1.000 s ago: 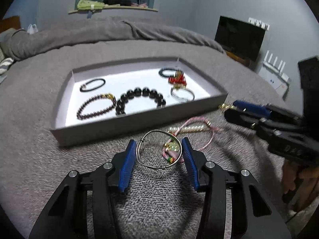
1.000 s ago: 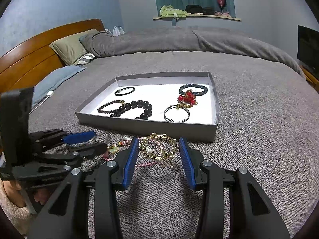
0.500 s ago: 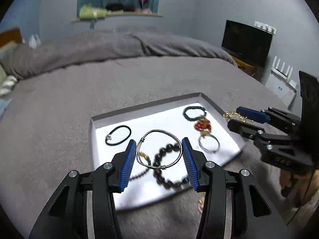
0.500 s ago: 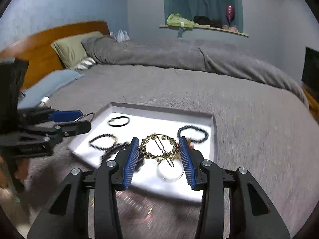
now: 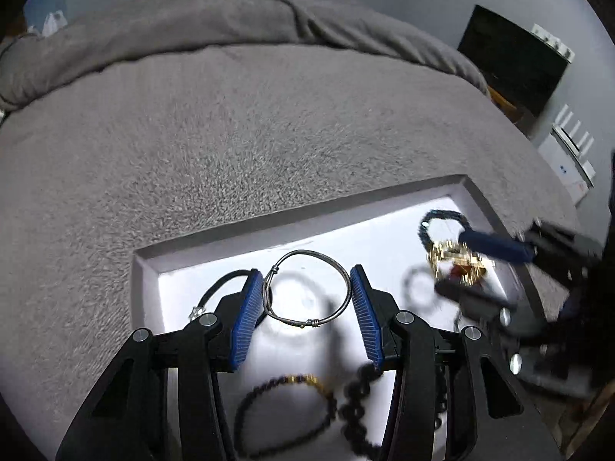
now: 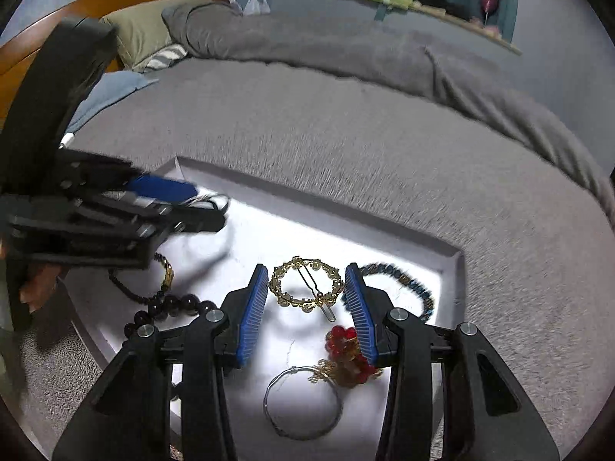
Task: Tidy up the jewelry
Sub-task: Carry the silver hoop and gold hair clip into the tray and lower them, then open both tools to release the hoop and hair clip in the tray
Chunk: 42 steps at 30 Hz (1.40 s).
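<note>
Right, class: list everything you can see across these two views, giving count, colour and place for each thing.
Shallow cardboard tray: one, grey, on the grey blanket.
Silver wire bangle: one, held in the left tongs.
Gold filigree hair clip: one, held in the right tongs.
Second silver bangle: one, on the tray floor.
Red bead charm: one, beside it.
Large black bead bracket: one, tray's left part.
Dark blue bead bracelet: one, tray's right corner.
Thin black cord bracelet: one, far left corner.

The left gripper (image 5: 307, 307) and right gripper (image 6: 307, 303) look alike: black angular plastic frames with triangular cut-outs. Ribbed blue pads (image 5: 246, 326) line each finger's inner face. Behind the pads, round silver screws (image 6: 214, 315) sit on the black arms.
</note>
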Tool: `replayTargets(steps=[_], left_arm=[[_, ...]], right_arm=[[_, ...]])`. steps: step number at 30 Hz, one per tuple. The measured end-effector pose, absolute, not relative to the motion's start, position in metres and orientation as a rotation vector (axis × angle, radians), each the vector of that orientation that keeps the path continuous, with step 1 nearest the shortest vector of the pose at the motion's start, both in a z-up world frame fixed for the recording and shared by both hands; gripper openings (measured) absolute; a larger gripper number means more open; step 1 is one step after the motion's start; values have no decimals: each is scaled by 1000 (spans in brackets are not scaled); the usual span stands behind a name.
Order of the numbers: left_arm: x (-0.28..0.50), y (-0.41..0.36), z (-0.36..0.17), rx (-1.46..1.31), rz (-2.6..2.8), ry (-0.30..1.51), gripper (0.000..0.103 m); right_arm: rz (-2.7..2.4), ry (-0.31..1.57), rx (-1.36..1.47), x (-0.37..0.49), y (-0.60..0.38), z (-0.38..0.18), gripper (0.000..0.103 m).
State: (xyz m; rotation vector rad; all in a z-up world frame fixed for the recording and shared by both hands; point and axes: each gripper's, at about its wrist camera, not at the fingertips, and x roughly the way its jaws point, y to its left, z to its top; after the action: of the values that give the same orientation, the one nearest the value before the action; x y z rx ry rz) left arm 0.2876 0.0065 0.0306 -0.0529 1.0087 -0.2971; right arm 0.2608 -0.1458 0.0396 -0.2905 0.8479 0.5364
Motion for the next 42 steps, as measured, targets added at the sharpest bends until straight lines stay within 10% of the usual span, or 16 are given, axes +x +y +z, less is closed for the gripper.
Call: replayTargets(steps=[42], left_arm=[[309,-16,7,6,-280,1054,49]], right_arm=[[473,900,-451,268,-128,12,42]])
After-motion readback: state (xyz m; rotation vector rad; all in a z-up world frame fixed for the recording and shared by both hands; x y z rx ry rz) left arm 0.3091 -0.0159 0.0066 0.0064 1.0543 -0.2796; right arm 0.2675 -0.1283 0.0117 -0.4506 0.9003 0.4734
